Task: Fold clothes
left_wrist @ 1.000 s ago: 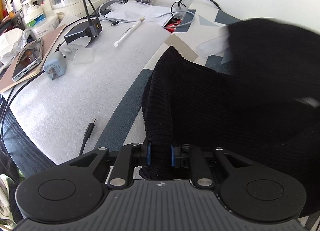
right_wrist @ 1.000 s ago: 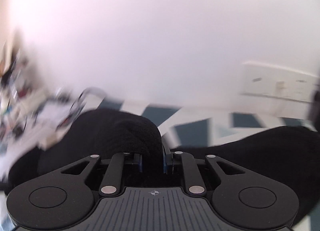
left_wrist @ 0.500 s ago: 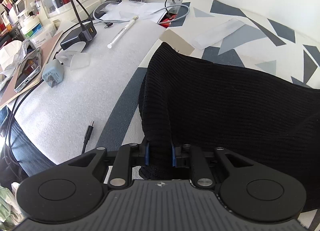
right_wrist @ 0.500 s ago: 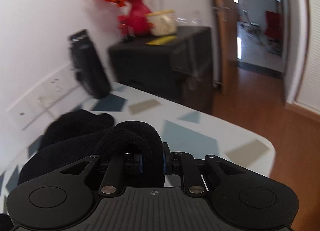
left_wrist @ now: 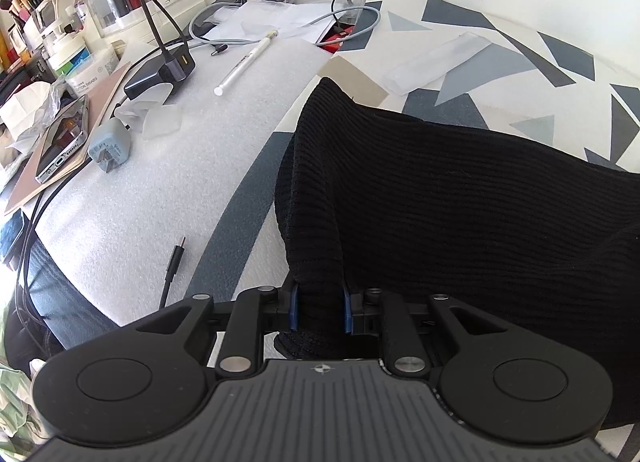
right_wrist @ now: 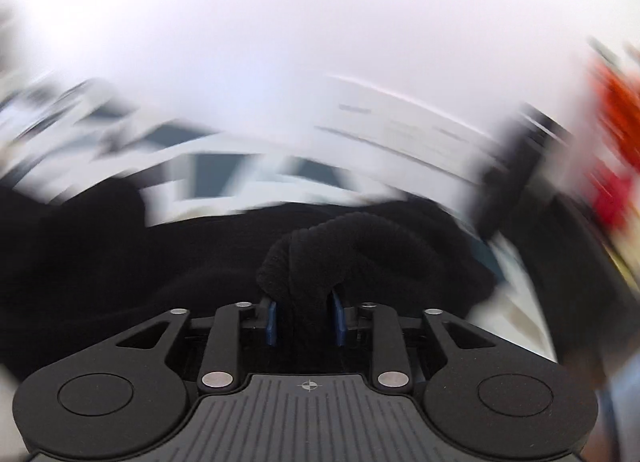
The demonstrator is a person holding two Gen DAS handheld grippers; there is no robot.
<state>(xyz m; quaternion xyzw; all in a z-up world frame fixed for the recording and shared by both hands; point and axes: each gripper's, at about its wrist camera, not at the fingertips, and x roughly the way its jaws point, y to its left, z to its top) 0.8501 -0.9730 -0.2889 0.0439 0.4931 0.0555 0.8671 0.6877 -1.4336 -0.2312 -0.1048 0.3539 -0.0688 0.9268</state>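
White foam sheeting [left_wrist: 168, 166] is covering the left half of the left wrist view, giving way at centre and upper right to a tablecloth [left_wrist: 500, 74] patterned in grey and navy triangles. Clutter is crowding the upper left: a phone [left_wrist: 60, 142], a grey plug adapter [left_wrist: 110, 146], a black charger [left_wrist: 160, 70] with its cable, and a white pen [left_wrist: 244, 64] lying diagonally. A loose cable end [left_wrist: 174, 262] is lying on the foam at lower left.

A black knit garment [left_wrist: 460, 202] is spreading across the centre and right of that view, lying on the tablecloth. The left gripper [left_wrist: 320, 312] is pinching a gathered corner of it between its blue-padded fingers at lower centre, the fabric rising from the jaws in a taut ridge.

The right wrist view is heavily motion-blurred; only the tool and the cloth close to it are reading clearly. There the right gripper [right_wrist: 304, 322] is clamping a thick roll of the same dark knit [right_wrist: 360, 246] at the frame's centre, with blurred tablecloth behind and a red-orange smear at far right that I cannot identify.

Judging from this, a fold is under way: both corners are held and the right side appears to be swinging. The next move likely calls for carrying the two held corners together over the body of the garment, keeping the edge level, laying it flat, then releasing.
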